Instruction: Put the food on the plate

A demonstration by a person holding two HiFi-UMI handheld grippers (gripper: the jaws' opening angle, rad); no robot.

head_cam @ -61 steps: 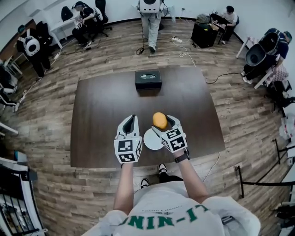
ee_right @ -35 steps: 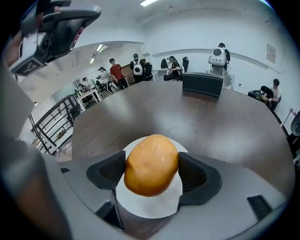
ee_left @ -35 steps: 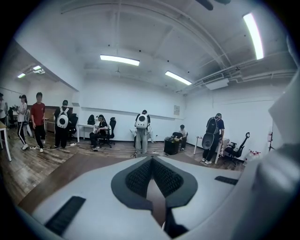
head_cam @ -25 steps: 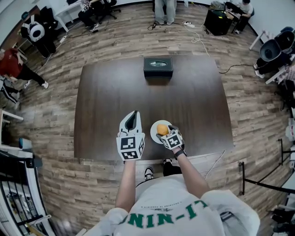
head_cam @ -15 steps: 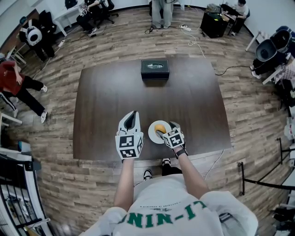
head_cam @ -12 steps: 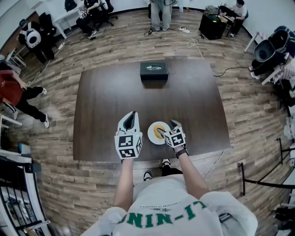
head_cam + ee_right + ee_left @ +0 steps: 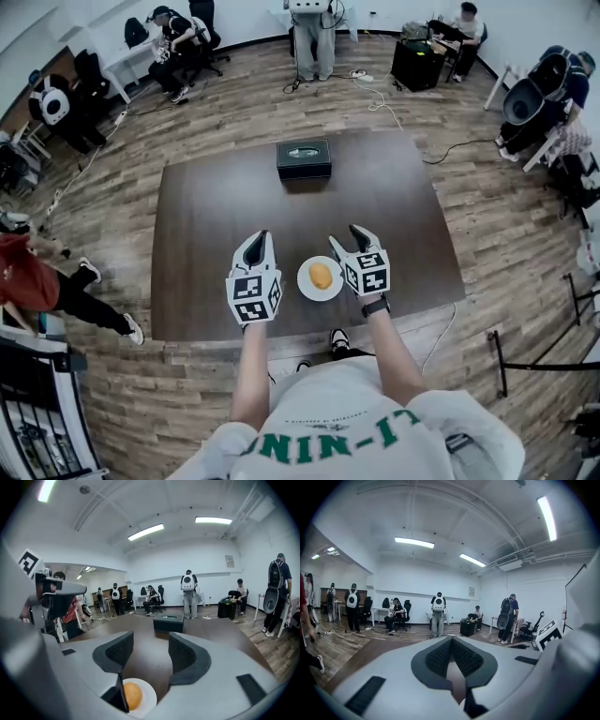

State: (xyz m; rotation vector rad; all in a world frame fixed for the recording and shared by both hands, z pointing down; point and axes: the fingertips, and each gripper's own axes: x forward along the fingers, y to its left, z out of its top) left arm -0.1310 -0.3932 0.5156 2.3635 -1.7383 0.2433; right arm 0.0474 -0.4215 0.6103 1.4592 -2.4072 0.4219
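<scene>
Near the dark brown wooden desk's (image 7: 216,216) front edge, on a small round white plate (image 7: 305,281): rounded orange piece of food (image 7: 321,276). Just left of the plate, left gripper (image 7: 260,236), jaws pressed together, empty. Just right of it, right gripper (image 7: 357,230), jaws apart and closing, nothing between. At the far edge, black rectangular box (image 7: 303,159).

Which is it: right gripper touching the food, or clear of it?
Apart. The head view shows bare plate between the food and the right gripper; its jaws are closing with nothing between them.
</scene>
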